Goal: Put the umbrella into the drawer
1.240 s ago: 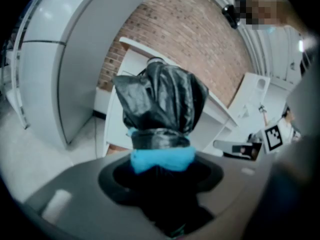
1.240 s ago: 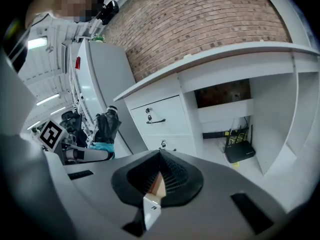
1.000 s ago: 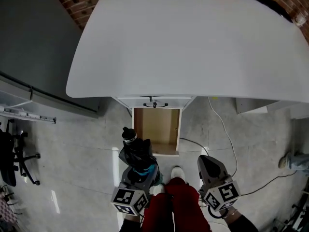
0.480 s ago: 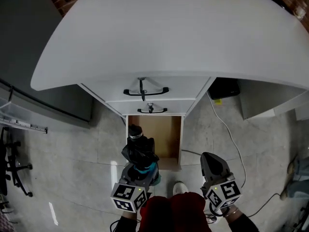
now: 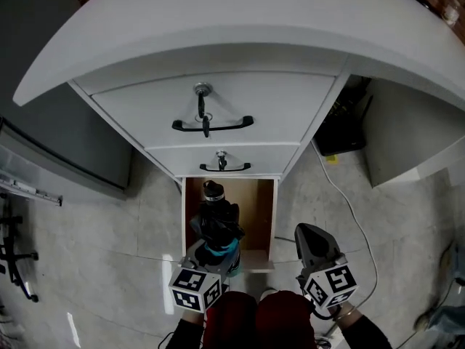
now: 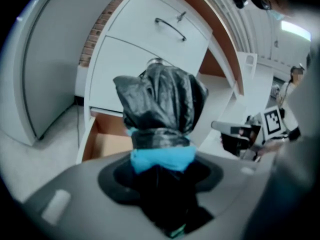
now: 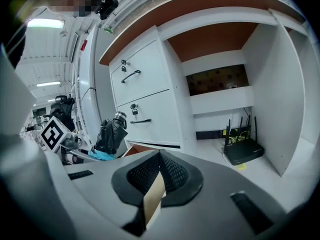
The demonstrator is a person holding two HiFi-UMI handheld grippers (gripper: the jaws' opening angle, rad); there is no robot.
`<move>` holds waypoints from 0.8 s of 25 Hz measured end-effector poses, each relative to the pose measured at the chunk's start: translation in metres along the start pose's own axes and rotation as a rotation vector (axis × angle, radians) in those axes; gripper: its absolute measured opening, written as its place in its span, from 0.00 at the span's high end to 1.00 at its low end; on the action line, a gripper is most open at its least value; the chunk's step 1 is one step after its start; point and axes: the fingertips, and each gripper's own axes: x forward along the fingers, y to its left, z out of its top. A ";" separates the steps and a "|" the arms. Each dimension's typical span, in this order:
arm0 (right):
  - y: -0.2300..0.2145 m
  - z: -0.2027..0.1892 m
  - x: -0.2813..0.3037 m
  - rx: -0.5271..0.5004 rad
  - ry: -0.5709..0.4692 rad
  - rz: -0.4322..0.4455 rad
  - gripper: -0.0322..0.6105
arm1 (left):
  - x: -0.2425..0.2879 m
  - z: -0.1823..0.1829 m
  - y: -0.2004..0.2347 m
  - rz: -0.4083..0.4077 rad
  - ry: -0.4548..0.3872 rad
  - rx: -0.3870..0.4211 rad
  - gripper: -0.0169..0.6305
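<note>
1. The left tool (image 5: 212, 255) is clamped on the umbrella (image 5: 219, 224), with its jaws closed round the lower part, just below a blue band (image 6: 162, 158)
2. The umbrella, folded and black, is held tilted up and forward, with its capped end (image 5: 212, 190) uppermost. It is held over the front part of the open drawer (image 5: 258, 209); whether it touches the drawer cannot be told
3. The open drawer is the lowest of three under the white desk (image 5: 218, 20), and its wooden inside is shown. The two drawers above it are shut, each fitted with a black handle (image 5: 213, 126)
4. A key (image 5: 202, 91) is seen in the lock of the top drawer
5. The right tool (image 5: 311, 235) is held just right of the open drawer's front, apart from the umbrella. Its jaws are pressed together with nothing between them
6. A white cable (image 5: 340, 195) is laid across the floor (image 5: 109, 238) at the right, and a black router (image 7: 243, 151) is set under the desk beyond it
</note>
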 end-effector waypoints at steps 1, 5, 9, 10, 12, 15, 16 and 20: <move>-0.001 -0.003 0.003 -0.001 -0.005 0.001 0.95 | 0.004 -0.003 0.002 -0.003 0.000 0.005 0.61; -0.003 -0.018 0.016 -0.006 -0.016 0.007 0.95 | 0.018 -0.012 0.009 -0.015 0.010 0.019 0.61; -0.002 -0.029 0.025 -0.013 -0.021 0.015 0.95 | 0.029 -0.019 0.018 -0.018 0.031 0.052 0.61; -0.002 -0.032 0.027 -0.014 -0.021 0.016 0.95 | 0.032 -0.021 0.020 -0.021 0.039 0.059 0.61; -0.002 -0.037 0.030 -0.016 -0.020 0.020 0.95 | 0.037 -0.025 0.022 -0.030 0.059 0.080 0.61; -0.003 -0.042 0.034 -0.028 -0.019 0.027 0.95 | 0.043 -0.032 0.026 -0.035 0.096 0.138 0.61; -0.004 -0.044 0.036 -0.032 -0.019 0.027 0.95 | 0.046 -0.035 0.028 -0.037 0.109 0.154 0.61; -0.007 -0.052 0.043 -0.023 -0.017 0.017 0.95 | 0.057 -0.047 0.036 -0.052 0.162 0.171 0.61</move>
